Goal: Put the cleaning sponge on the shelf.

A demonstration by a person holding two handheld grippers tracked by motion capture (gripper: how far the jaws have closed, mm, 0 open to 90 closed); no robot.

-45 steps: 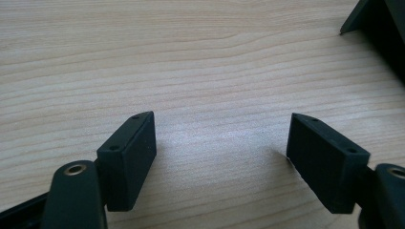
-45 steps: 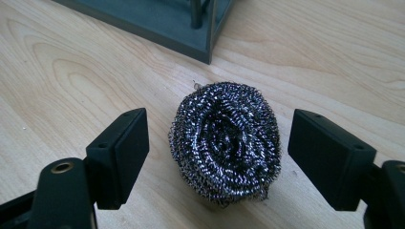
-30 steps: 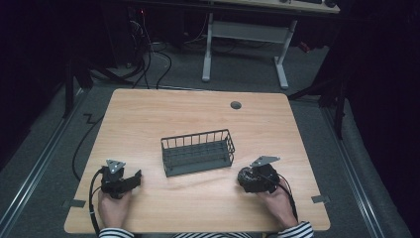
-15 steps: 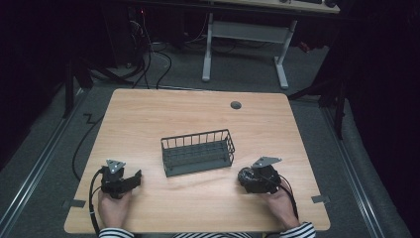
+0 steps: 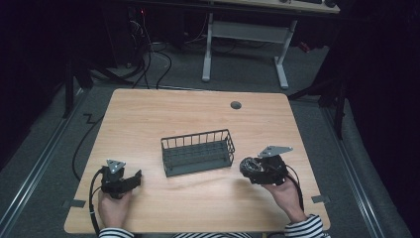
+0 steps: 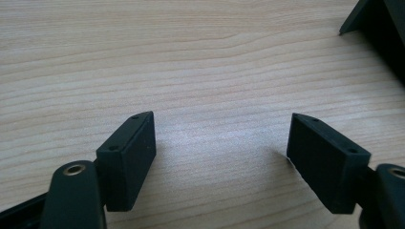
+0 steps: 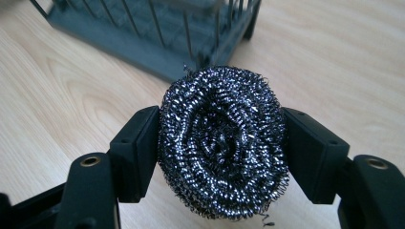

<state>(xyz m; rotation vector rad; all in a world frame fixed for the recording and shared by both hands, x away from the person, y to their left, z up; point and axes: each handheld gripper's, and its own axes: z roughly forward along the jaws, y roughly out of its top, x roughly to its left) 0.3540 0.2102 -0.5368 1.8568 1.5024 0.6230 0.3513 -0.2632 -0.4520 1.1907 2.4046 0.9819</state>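
Left tongs (image 5: 132, 179) sit near the counter's (image 5: 198, 114) front-left corner, low on the wood, hand (image 5: 113, 208) behind them. In the left gripper view the two pads (image 6: 129, 157) stand wide apart with bare wood grain between them, so they are released and grasp nothing. Judged parked: kept out of the way while the other hand works.

Right tongs (image 5: 246, 166) are near the front-right corner, a little in from the right edge, held by the right hand (image 5: 282, 191). They are clenched on a steel wool scrubber (image 7: 223, 145): the right gripper view has a pad pressing each side of the round coil across its width. A side squeeze probably suits it, since springy wire gives and then bites on the pads, so the ball is unlikely to slip. The scrubber appears clear of the counter; the wood below it looks blurred.

Farther in, at the counter's middle, the wire basket (image 5: 198, 153) stands upright, open top, long side facing the front edge. Its near-right corner lies just ahead of the scrubber. Judged goal: carry the scrubber over the rim and drop it in; the open top makes a release from above easy.

Beyond, near the back edge, a small round cable port (image 5: 236, 105), unused.
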